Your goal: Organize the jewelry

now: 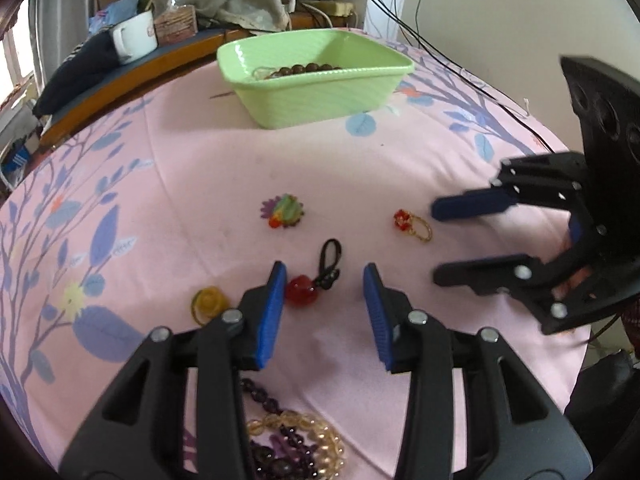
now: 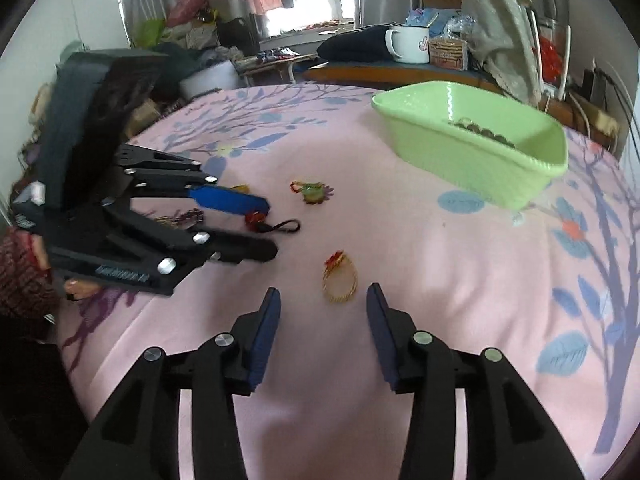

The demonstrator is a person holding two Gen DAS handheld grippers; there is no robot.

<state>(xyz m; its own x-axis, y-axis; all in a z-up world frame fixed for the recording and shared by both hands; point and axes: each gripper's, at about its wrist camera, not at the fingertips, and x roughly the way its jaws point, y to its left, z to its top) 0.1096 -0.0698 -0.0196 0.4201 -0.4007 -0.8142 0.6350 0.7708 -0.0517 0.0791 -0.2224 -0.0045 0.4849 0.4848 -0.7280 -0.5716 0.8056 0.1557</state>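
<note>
A green plastic basket (image 1: 320,92) stands at the far side of the pink cloth and holds a brown bead bracelet (image 1: 304,69); it also shows in the right wrist view (image 2: 476,156). My left gripper (image 1: 325,276) is open, with a red bead charm on a black cord (image 1: 301,290) just ahead between its fingers. My right gripper (image 2: 323,294) is open, with a gold ring with a red bead (image 2: 340,278) just ahead of its fingertips. A flower brooch (image 1: 285,211) lies further out. A yellow ring (image 1: 209,302) lies left.
Purple and amber bead bracelets (image 1: 296,440) lie under my left gripper. The pink floral cloth (image 1: 200,168) covers the table. A white mug (image 1: 134,36) and clutter stand behind. Black cables (image 1: 460,68) run along the right edge.
</note>
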